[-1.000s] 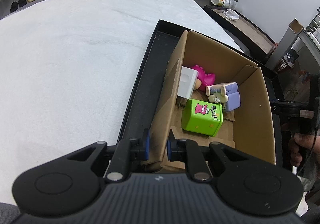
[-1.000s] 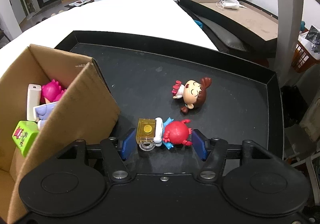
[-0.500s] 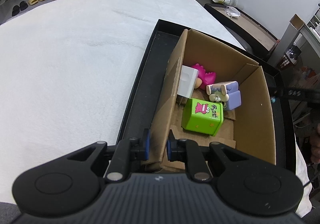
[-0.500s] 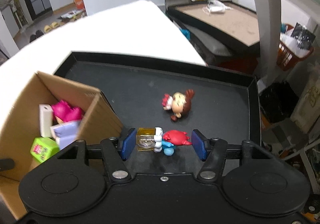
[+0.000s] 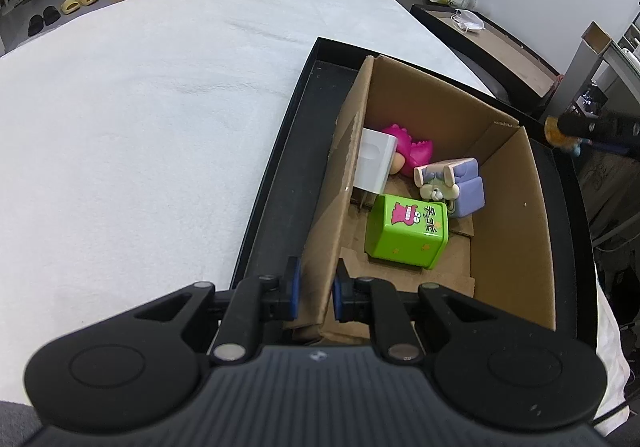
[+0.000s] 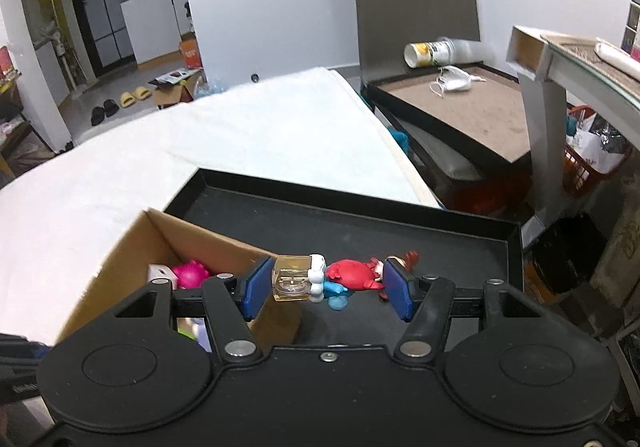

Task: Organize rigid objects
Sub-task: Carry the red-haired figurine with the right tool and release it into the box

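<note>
My left gripper (image 5: 316,283) is shut on the near-left wall of an open cardboard box (image 5: 508,207) that stands in a black tray (image 5: 280,183). Inside the box lie a green tin (image 5: 406,233), a lavender figure (image 5: 460,183), a pink toy (image 5: 416,151) and a white block (image 5: 374,165). My right gripper (image 6: 326,287) is shut on a red-and-blue figurine (image 6: 348,275) with a clear yellow cube base (image 6: 292,277), held in the air above the tray (image 6: 360,223) just right of the box (image 6: 132,247). A brown-haired doll (image 6: 410,257) peeks out behind the right finger.
The tray rests on a white cloth-covered table (image 5: 140,127). To the right stand a low brown side table (image 6: 472,107) with a tipped cup (image 6: 432,51) and a face mask, a grey shelf leg and an orange basket (image 6: 588,163).
The right gripper has risen with the figurine, lifting it off the tray floor; the tray and box now look lower and farther. The left gripper has kept its grip and place.
</note>
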